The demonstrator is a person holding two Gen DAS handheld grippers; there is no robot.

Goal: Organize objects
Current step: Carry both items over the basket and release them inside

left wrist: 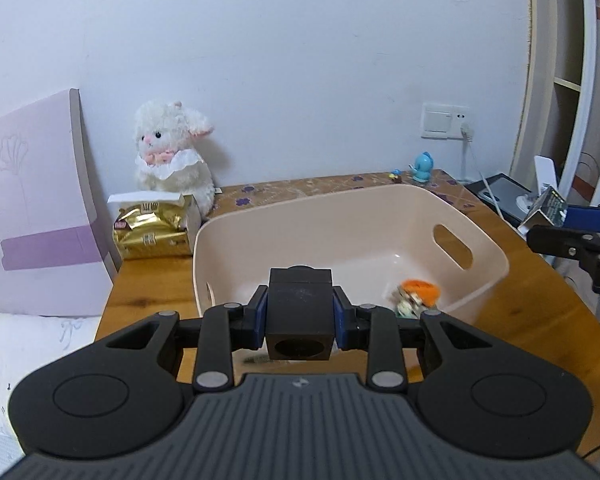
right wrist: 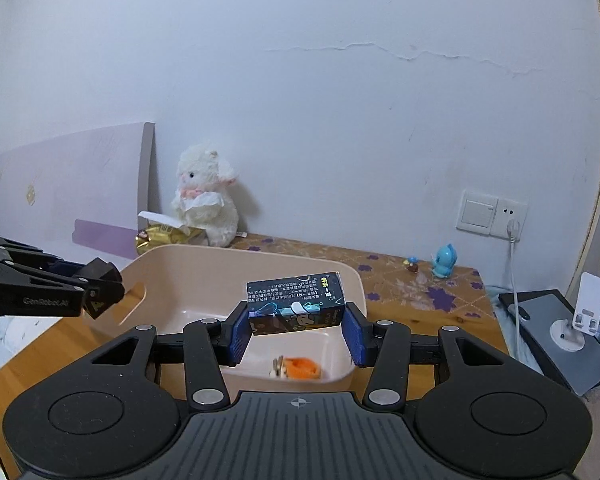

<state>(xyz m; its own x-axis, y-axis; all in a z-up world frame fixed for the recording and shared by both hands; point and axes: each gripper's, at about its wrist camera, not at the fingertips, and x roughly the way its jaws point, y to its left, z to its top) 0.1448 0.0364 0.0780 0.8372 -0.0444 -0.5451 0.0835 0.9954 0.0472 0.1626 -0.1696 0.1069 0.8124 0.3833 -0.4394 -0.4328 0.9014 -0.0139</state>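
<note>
My left gripper (left wrist: 299, 316) is shut on a black cube-shaped box (left wrist: 299, 312) and holds it above the near rim of a beige plastic basket (left wrist: 488, 276). My right gripper (right wrist: 296, 330) is shut on a dark printed carton (right wrist: 296, 306), held lengthwise over the same basket (right wrist: 188, 256). A small orange and white toy (left wrist: 416, 296) lies on the basket floor and also shows in the right wrist view (right wrist: 298, 368). The right gripper with its carton shows at the right edge of the left view (left wrist: 560, 220). The left gripper shows at the left of the right view (right wrist: 96, 292).
The basket stands on a wooden table (left wrist: 540, 312). A white plush lamb (left wrist: 172, 152) and a gold tissue pack (left wrist: 152, 228) sit at the back left. A blue figurine (left wrist: 423, 166) and a tiny toy (left wrist: 396, 177) stand at the back right. A wall socket (right wrist: 490, 212) has a cable plugged in.
</note>
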